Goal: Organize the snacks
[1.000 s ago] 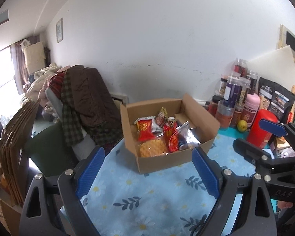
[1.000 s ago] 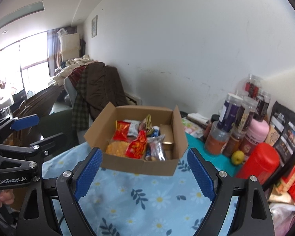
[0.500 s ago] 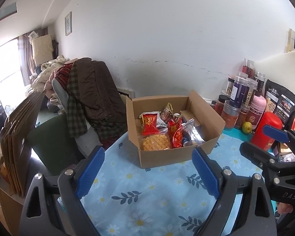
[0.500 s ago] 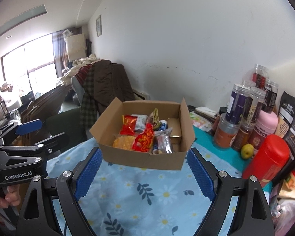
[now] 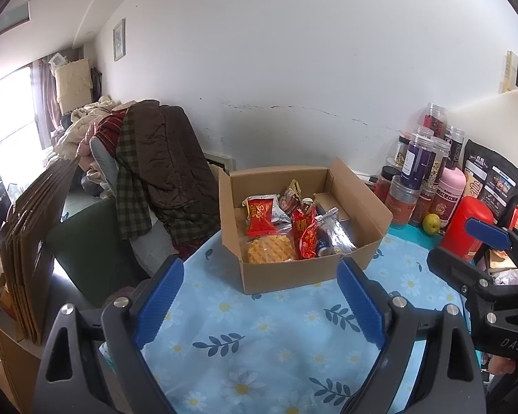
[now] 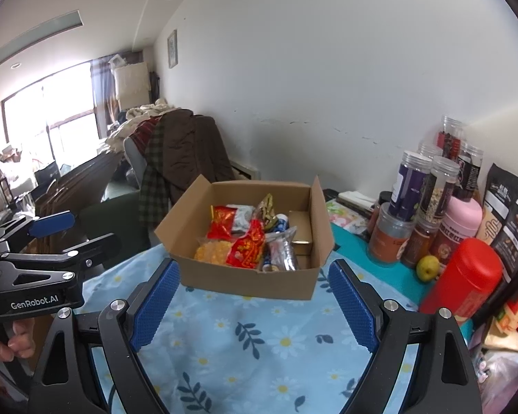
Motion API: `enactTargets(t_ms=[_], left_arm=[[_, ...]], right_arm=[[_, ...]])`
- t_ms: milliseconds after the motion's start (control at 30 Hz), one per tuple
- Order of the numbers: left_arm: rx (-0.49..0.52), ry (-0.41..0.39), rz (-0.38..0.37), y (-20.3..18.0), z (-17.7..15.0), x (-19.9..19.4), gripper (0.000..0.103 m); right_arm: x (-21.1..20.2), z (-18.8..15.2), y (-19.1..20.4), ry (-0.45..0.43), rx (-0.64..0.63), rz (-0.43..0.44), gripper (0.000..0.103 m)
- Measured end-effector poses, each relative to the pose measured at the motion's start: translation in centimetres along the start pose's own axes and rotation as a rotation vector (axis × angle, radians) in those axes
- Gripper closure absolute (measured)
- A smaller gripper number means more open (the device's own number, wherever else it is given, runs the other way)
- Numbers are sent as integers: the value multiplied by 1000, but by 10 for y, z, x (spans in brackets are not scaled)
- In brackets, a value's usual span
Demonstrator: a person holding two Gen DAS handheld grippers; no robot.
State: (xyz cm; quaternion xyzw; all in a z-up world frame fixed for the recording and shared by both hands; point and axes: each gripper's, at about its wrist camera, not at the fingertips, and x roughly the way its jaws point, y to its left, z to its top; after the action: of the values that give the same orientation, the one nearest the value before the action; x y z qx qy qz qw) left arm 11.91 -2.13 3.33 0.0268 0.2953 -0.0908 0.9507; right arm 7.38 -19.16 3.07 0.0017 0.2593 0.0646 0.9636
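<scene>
An open cardboard box [image 5: 293,274] stands on the blue flowered tablecloth [image 5: 266,331], also in the right wrist view [image 6: 248,281]. It holds several snacks: a red packet [image 5: 260,217], a yellow waffle pack [image 5: 269,250], a red candy bag [image 6: 247,250] and a clear bag [image 6: 285,248]. My left gripper [image 5: 259,305] is open and empty, in front of the box. My right gripper [image 6: 253,303] is open and empty, just before the box's near wall.
Jars of dried goods [image 6: 411,186], a pink bottle [image 6: 456,227], a red canister [image 6: 462,279], a green fruit [image 6: 427,268] and black pouches [image 5: 493,179] crowd the right. A chair draped with clothes [image 5: 155,165] and flat cartons [image 5: 27,241] stand left.
Both grippers have drawn back from the box, which now looks smaller and farther. Both stay open and empty.
</scene>
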Motion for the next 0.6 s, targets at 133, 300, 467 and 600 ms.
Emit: enactTargets(t_ms=[133,300,467,600], left_arm=[[1,1,-1,0,0,0,12],[3,10,-5,-1,1,-2,12],[2,8,6,-2,1,-2,12],[-4,18,7,-2,2,0,12]], right_arm=[[-3,0,2,-3,-8,-4,14],[-4,0,3,-5,-14,-7,14],[-6,1,3,-9,-15,-11,14],[-8,1,3,-12,-19,-18,14]])
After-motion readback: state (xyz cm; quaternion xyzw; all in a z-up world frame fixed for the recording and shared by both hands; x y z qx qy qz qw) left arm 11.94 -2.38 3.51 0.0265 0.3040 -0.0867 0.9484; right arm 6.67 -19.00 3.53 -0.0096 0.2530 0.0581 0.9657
